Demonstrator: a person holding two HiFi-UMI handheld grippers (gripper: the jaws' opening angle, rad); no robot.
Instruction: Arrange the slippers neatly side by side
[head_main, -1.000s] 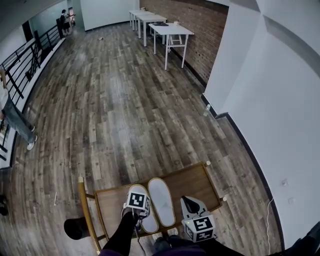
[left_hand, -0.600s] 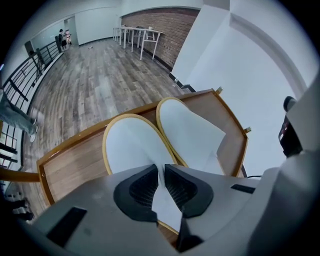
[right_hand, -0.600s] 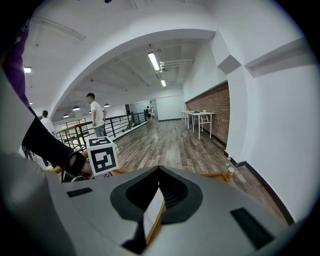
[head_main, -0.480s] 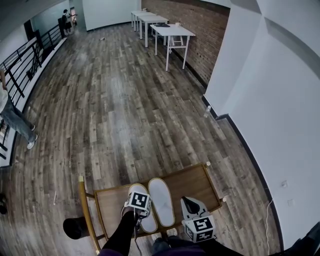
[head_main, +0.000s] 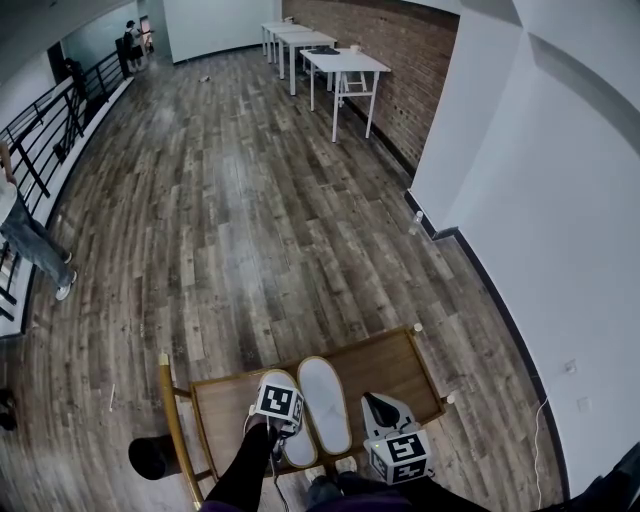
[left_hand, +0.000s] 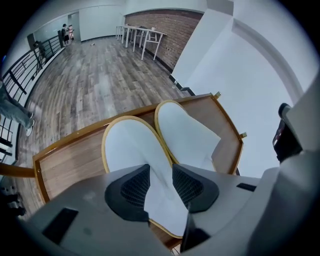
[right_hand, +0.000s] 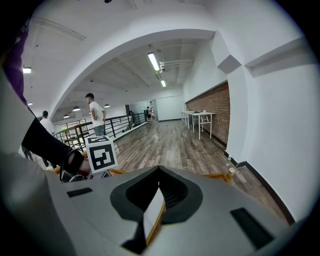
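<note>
While its jaws had just been opening, the left gripper straddled the left slipper's heel on the table. The right slipper lay just beside it. The right gripper's jaws pinched a thin white strip.

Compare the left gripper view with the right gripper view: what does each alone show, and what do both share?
Only the left: the left slipper and right slipper lying side by side; the left claw, jaws just opened, straddles the left slipper's heel. Only the right: ceiling lights, and the right claw shut on a thin white, yellow-edged piece. Both: the brick wall and white tables.
</note>
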